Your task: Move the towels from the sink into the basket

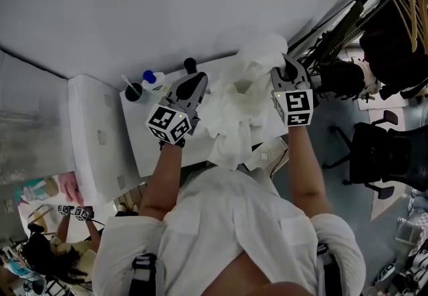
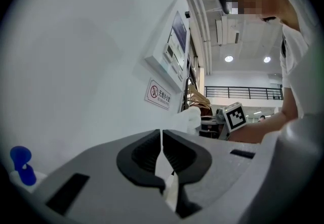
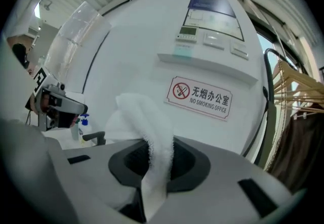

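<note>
Both forearms reach forward mid-frame, roughly level. The left tool (image 1: 194, 82) pinches a thin edge, apparently of the white towel (image 1: 237, 104) that the right tool (image 1: 286, 74) clamps, hanging between them above the surface (image 1: 142, 144).

Arms outstretched, left claw (image 2: 162, 142) and right claw (image 3: 159, 143) both clamped on towel (image 3: 144, 117).

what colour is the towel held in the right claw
White. The towel shows best in the right gripper view.
</note>
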`<state>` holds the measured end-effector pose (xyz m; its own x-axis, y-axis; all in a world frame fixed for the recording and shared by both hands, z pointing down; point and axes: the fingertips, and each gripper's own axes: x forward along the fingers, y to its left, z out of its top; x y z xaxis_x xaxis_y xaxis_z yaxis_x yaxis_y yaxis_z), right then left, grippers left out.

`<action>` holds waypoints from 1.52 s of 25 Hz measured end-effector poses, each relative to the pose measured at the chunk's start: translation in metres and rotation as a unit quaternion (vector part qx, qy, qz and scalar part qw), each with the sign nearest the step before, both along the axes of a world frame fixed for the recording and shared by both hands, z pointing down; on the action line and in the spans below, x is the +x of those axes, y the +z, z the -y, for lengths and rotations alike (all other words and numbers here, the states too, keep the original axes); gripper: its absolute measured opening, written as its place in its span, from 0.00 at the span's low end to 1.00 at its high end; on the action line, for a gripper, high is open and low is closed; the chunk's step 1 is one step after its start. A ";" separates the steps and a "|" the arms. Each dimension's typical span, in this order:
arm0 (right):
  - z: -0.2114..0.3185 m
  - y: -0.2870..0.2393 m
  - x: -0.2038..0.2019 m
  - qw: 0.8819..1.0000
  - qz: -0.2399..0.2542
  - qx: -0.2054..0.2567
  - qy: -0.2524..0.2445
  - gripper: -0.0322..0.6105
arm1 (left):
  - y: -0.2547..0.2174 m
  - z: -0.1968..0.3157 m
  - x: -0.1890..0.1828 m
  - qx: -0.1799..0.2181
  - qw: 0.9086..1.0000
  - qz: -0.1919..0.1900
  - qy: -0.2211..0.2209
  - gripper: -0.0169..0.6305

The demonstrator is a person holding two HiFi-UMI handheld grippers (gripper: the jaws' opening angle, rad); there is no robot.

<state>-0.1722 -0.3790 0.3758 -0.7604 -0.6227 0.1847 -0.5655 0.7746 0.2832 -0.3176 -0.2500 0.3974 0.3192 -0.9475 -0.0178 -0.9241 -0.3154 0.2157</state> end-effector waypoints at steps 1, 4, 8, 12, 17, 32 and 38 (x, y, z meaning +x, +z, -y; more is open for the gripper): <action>0.000 -0.011 0.005 1.000 0.009 0.010 0.003 0.17 | -0.002 0.000 0.002 0.002 1.000 0.001 0.000 0.06; 0.000 -0.039 0.022 0.999 0.033 0.031 0.014 0.17 | -0.009 0.001 0.010 0.011 1.000 0.002 0.001 0.06; -0.004 -0.055 0.047 0.997 0.059 0.034 0.029 0.17 | -0.020 0.003 0.024 0.023 1.000 0.006 0.010 0.06; -0.012 -0.063 0.070 0.995 0.081 0.033 0.043 0.17 | -0.026 0.005 0.039 0.027 0.999 0.010 0.024 0.06; -0.018 -0.070 0.109 0.990 0.112 0.029 0.077 0.17 | -0.035 0.012 0.063 0.036 0.998 0.014 0.049 0.06; -0.041 -0.083 0.249 0.961 0.141 0.066 0.229 0.17 | -0.038 0.054 0.159 0.049 0.983 0.013 0.178 0.06; -0.062 -0.068 0.302 0.943 0.150 0.068 0.290 0.17 | -0.030 0.063 0.202 0.047 0.971 0.008 0.233 0.06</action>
<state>0.1296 -0.3165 0.3076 -0.2909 -0.9519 -0.0960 -0.9531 0.2795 0.1164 -0.1160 -0.3126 0.3677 0.7134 -0.6951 -0.0891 -0.6799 -0.7174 0.1520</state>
